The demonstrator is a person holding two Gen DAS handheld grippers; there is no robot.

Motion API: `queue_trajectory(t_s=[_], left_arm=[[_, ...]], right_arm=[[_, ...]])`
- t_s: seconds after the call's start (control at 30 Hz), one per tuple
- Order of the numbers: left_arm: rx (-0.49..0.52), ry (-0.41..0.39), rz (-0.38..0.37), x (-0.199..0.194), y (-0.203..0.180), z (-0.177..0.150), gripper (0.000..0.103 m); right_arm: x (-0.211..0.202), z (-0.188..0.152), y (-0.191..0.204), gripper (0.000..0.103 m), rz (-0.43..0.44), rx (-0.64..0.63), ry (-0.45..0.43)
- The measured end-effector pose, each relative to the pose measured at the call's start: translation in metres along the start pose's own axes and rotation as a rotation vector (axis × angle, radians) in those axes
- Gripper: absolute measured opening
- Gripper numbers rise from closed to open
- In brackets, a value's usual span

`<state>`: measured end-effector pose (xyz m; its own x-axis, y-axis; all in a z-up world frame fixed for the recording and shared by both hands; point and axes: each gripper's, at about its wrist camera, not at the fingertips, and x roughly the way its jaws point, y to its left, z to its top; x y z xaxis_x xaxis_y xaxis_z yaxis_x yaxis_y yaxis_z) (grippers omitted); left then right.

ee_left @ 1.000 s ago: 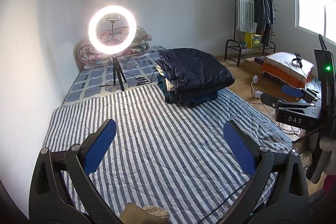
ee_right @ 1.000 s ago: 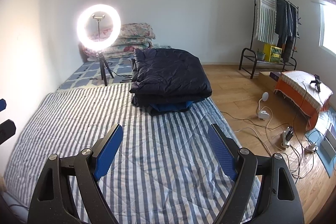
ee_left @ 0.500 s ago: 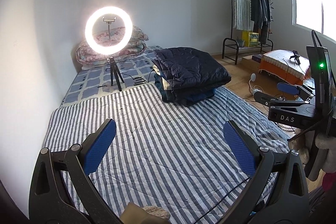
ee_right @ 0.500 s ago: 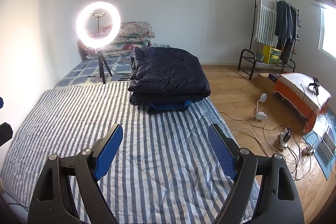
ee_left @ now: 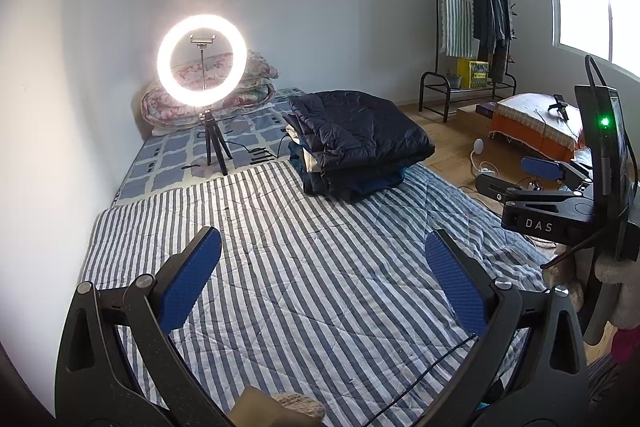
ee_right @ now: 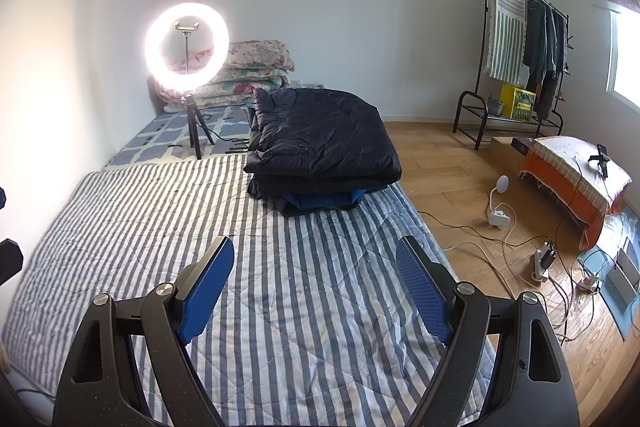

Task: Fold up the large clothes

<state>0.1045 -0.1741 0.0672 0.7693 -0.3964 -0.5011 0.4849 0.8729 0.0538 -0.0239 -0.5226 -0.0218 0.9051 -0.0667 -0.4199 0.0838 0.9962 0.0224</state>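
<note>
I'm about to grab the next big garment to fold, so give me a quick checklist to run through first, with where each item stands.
1. Left hand-held gripper open and holding nothing: ok.
2. Right hand-held gripper open and holding nothing: ok.
3. Striped quilt has bare room between the grippers and the pile to spread a garment: ok.
4. An unfolded garment lying ready on the quilt: not ok; only the folded pile is there.
5. Pile sits steady, dark jacket flat on top: ok.
6. Ring light and its cable stand apart from the folding area: ok.
</note>
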Motion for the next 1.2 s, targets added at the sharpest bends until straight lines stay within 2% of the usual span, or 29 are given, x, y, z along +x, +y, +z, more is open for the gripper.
queue_trajectory(t_s=[1.2], left_arm=[[0.0, 0.0, -0.001, -0.0014, -0.0041, -0.0003, 0.103]], right_arm=[[0.0008, -0.0037, 0.0024, 0.083, -0.008, 0.004, 0.006]])
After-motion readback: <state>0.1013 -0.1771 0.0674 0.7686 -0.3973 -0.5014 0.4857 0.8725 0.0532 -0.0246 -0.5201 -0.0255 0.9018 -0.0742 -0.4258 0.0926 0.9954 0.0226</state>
